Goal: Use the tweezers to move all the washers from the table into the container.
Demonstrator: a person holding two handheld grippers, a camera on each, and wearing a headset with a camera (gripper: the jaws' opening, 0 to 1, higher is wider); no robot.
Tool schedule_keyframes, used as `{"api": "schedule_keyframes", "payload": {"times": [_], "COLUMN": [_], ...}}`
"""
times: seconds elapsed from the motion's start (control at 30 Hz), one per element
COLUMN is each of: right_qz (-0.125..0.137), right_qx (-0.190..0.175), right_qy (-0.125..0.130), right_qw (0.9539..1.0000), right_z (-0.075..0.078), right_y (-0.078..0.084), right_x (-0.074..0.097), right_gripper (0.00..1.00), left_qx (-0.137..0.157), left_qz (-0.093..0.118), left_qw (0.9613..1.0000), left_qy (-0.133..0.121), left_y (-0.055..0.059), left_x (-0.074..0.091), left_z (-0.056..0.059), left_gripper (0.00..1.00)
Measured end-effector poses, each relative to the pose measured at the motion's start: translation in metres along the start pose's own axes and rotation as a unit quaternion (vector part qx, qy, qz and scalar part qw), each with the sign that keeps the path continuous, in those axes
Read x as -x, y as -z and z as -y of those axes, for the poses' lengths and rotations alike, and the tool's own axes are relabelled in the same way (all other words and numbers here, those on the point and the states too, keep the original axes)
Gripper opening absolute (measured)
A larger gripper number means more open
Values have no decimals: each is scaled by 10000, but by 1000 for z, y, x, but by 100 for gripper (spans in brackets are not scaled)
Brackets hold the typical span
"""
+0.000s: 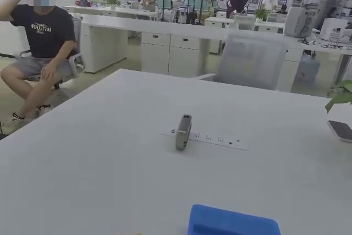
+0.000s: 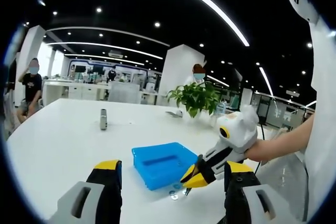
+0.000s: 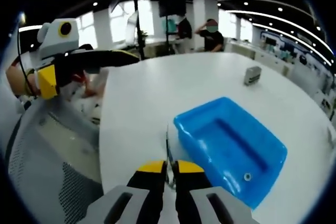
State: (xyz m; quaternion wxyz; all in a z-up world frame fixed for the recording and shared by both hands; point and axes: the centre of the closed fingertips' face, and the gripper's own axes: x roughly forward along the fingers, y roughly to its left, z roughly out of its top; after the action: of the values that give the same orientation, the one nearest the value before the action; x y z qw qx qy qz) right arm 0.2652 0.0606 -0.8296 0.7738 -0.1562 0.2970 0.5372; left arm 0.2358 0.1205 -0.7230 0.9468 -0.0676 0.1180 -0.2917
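Observation:
A blue container (image 3: pixel 231 148) lies on the white table (image 3: pixel 136 108) with one washer (image 3: pixel 247 176) in its far corner. My right gripper (image 3: pixel 169 167) is shut on thin metal tweezers (image 3: pixel 167 145), whose tips point down at the table beside the container's near edge. In the left gripper view the right gripper (image 2: pixel 191 178) comes in from the right beside the container (image 2: pixel 163 163), and two small washers (image 2: pixel 174 192) lie on the table under the tweezers. My left gripper (image 2: pixel 173 174) stands open with nothing between its jaws, back from the container. The container's far rim (image 1: pixel 234 221) shows in the head view.
A power strip with a grey adapter (image 1: pixel 183 131) sits mid-table. A phone (image 1: pixel 341 130) and a potted plant (image 2: pixel 197 98) are at the right side. An office chair (image 1: pixel 250 61) stands behind the table's far edge. A person (image 1: pixel 41 42) sits at the far left.

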Motion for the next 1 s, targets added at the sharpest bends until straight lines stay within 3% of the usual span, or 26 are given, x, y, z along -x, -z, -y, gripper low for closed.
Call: {"api": "schedule_keyframes", "payload": {"times": [0.23,0.3,0.37,0.4,0.57,0.77,1.0], "right_qz": [227,171,202,359,634,966,1192], "right_qx": [-781,-777,-1088,-1238,-1567,-1591,-1524], "right_qy": [17,-20,-135,-184,-266,-237,-49], "right_qw": [9967,9968,9938,9915,9852,9822,9811], "right_z": [9,13,10,8,10,25,48], "right_y": [-3,-3,-2,-8,-25,-53,-71], "right_x": [0,1,2,4,19,39,45], "right_gripper": [3,3,3,3,3,3,3], "left_qx": [7,18,10,7,17,18,48], "left_qz": [4,7,4,-6,26,22,39], "left_qw": [10000,10000,10000,10000,10000,10000,10000], "left_qy": [-17,-7,4,7,-42,-25,-61], "left_y": [0,0,0,0,-1,-1,-1], "left_x": [0,0,0,0,1,1,1], "left_z": [-1,-1,-1,-1,-3,-2,-3], "left_gripper": [81,80,80,80,80,80,80]}}
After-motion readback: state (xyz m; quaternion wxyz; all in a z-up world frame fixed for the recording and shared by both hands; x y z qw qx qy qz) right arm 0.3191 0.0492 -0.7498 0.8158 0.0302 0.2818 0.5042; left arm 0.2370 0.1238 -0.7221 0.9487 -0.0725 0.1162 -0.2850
